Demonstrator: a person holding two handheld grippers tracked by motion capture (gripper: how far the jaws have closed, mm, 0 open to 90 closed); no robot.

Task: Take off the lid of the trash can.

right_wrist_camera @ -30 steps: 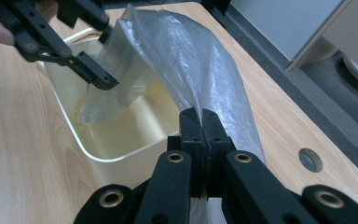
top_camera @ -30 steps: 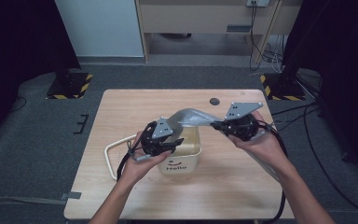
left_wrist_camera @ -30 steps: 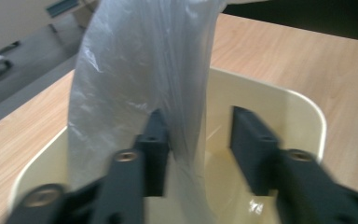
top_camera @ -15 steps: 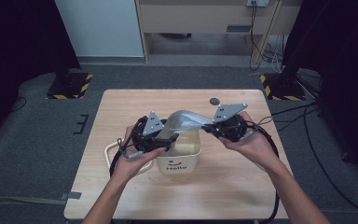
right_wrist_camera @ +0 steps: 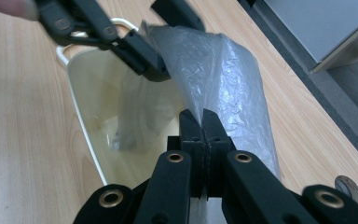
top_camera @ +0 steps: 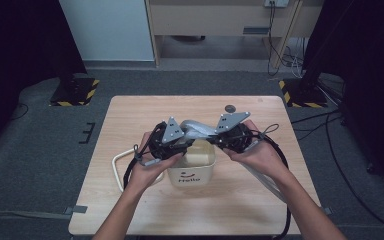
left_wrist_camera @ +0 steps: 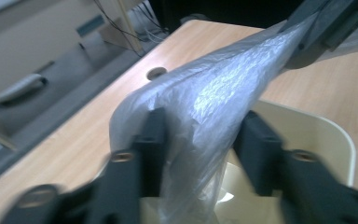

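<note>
A cream bin (top_camera: 190, 176) printed "Hello" stands on the wooden table (top_camera: 130, 120). A grey see-through plastic bag (top_camera: 195, 126) arches over its mouth between my two grippers. My right gripper (top_camera: 213, 135) is shut on the bag's edge; its jaws (right_wrist_camera: 203, 120) pinch the film (right_wrist_camera: 223, 74) above the bin (right_wrist_camera: 81, 121). My left gripper (top_camera: 186, 142) stands at the bin's left rim. Its jaws (left_wrist_camera: 203, 137) are apart with a puffed fold of the bag (left_wrist_camera: 209, 93) between them, and they have just been closing around it. The bag's lower part hangs inside the bin (left_wrist_camera: 335, 135).
A small dark round disc (top_camera: 230, 107) lies near the table's far edge. The bin's white loop handle (top_camera: 117, 165) sticks out to the left. Cables trail from both grippers over the table's right side. Beyond the far edge are grey floor and a cabinet.
My right gripper has moved left, closer to the left one, so the bag's arch is shorter. The left gripper has stayed over the bin's left rim.
</note>
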